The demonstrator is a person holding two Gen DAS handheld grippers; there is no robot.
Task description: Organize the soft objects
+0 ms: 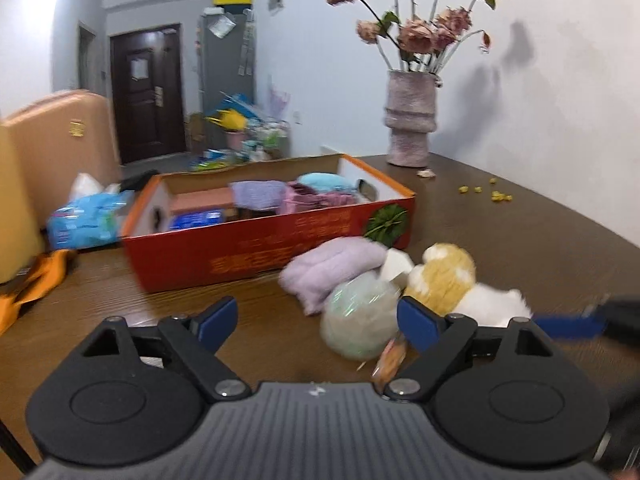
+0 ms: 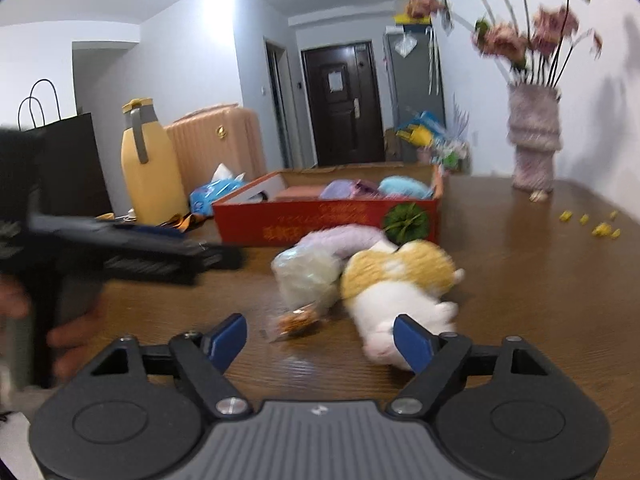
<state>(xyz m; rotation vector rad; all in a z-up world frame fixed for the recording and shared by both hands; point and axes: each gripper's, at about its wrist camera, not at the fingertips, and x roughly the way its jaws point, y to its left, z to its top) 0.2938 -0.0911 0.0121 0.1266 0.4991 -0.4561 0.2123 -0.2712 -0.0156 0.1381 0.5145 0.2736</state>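
Plush toy [image 2: 400, 284] lies centre-frame on the tabletop [image 2: 520, 280] against a wrapped ball [image 2: 306, 276], both tools, left [image 1: 318, 320] and right [image 2: 320, 340], spread wide and empty — a hasty pinch could snag the ball too.

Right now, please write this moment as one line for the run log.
left gripper: open, empty | right gripper: open, empty | plush toy, purple towel: on table, outside red box

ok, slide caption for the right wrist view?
Open right claw nears plush toy beside the red box.
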